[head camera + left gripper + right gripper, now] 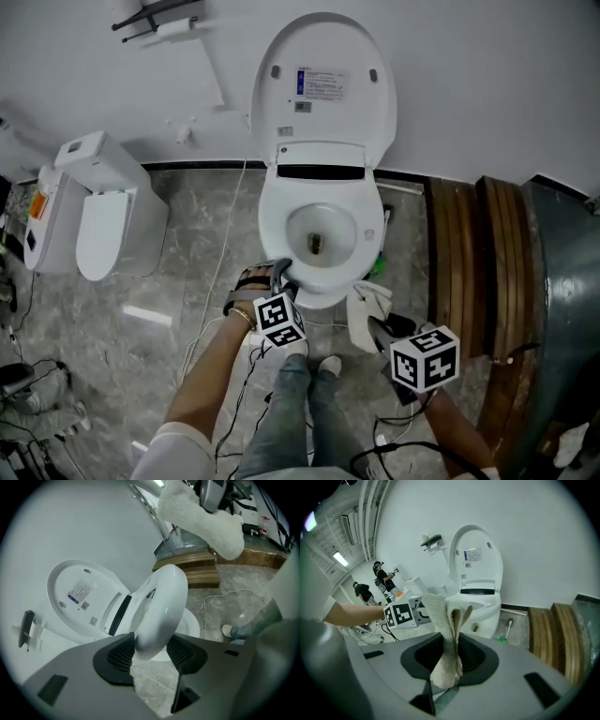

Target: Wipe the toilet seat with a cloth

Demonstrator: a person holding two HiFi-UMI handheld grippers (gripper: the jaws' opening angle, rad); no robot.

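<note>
Sticker (pixel 322 84) illegible, left claw (pixel 150 651) gripping seat (pixel 161 606), cloth (pixel 446 634) in right claw (pixel 449 656)

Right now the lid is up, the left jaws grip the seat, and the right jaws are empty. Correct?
No: the right jaws hold a cloth, as the right gripper view shows. The lid is up and the left jaws grip the seat.

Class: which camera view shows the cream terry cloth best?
Right gripper view: the cream terry cloth is close, pinched in the right gripper. Head view shows it small; left gripper view, part at the top edge.
</note>
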